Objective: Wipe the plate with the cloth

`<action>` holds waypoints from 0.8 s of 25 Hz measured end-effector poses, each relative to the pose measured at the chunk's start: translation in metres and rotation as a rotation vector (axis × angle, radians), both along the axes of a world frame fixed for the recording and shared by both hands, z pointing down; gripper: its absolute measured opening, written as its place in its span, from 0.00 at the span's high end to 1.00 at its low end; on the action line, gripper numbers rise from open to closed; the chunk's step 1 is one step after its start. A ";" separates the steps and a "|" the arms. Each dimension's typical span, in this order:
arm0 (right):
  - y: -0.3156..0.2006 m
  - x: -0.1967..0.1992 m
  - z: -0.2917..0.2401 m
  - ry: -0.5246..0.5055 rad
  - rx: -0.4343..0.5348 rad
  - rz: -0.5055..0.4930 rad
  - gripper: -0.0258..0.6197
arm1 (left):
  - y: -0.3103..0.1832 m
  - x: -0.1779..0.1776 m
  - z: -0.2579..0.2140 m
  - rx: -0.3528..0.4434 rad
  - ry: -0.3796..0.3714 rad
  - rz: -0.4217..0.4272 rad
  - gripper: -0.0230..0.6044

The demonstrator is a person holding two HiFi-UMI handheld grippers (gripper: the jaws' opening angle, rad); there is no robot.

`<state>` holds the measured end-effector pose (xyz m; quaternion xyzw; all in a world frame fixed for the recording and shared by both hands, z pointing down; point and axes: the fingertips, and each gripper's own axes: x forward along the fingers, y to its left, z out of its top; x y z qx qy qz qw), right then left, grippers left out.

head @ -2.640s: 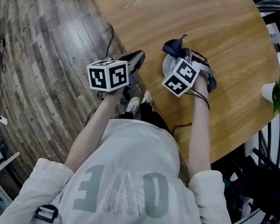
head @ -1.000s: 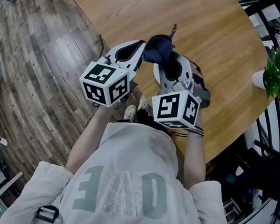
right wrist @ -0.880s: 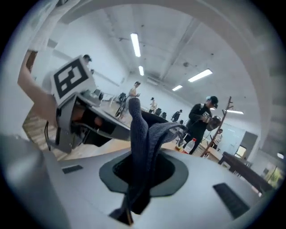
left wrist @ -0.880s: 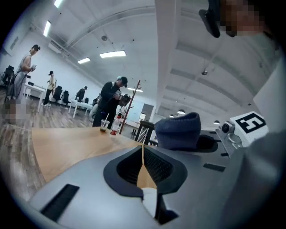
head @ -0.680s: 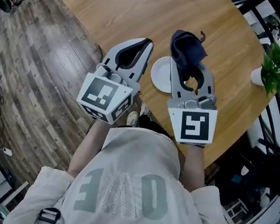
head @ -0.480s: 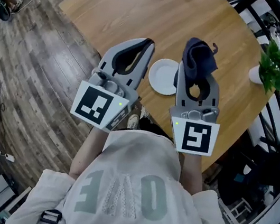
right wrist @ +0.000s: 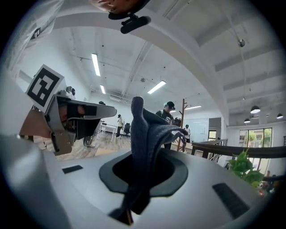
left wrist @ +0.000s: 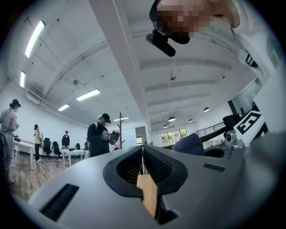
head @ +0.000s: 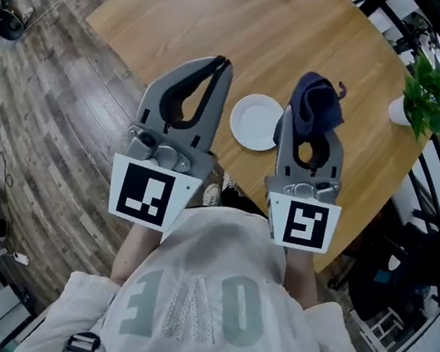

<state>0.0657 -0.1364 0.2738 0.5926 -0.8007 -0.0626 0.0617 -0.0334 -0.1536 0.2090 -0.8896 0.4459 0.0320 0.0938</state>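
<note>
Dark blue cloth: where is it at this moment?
In the head view the dark blue cloth is clamped in the right gripper, right of the round white plate on the wooden table.

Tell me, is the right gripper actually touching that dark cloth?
Touching. The right gripper view shows the right gripper shut on the cloth, which stands up from it.

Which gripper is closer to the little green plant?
Right. The right hand-held gripper, gripping the cloth, is between plate and plant; the left hand-held gripper is beyond the plate, farther away.
</note>
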 end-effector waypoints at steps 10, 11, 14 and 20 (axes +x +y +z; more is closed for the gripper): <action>0.008 -0.004 -0.005 0.032 0.018 -0.015 0.87 | 0.005 -0.002 -0.007 0.001 0.017 0.012 0.93; 0.008 -0.004 -0.005 0.034 0.019 -0.012 0.87 | 0.006 -0.002 -0.007 0.000 0.019 0.013 0.93; 0.009 -0.004 -0.004 0.042 0.018 -0.006 0.87 | 0.007 -0.003 -0.006 -0.003 0.015 0.012 0.93; 0.012 -0.003 -0.003 0.078 0.025 -0.009 0.87 | 0.009 -0.003 -0.012 0.010 0.018 0.011 0.93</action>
